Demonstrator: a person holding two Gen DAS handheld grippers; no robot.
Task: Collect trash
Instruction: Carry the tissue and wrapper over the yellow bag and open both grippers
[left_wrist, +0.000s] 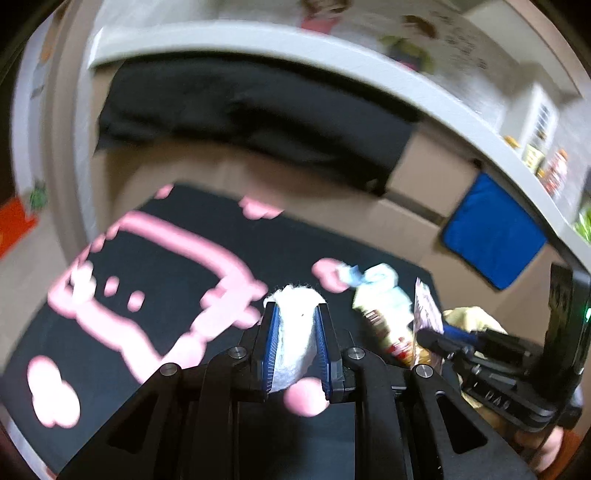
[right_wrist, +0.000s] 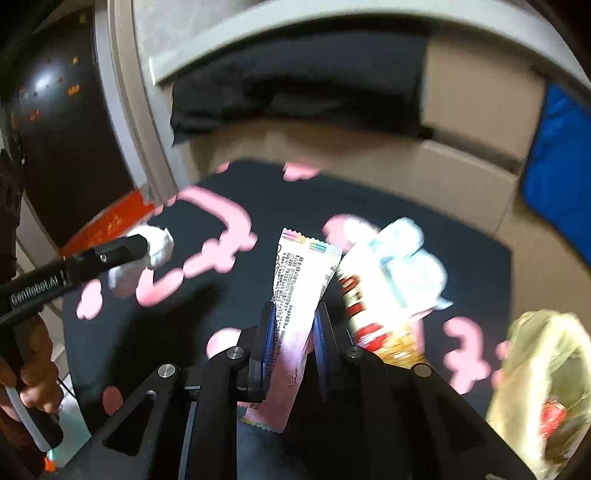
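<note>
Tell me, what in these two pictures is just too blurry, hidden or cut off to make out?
- Wrapper print, right wrist view: too small and blurred to read.
- Brand on the red-lettered packet, same view: motion blur, and the right gripper hides its lower end.
- Yellowish bag contents: something red inside, smeared and cut off by the right edge.
- White wad, left wrist view: the left gripper covers its sides.
- Shelf items: too small.
</note>
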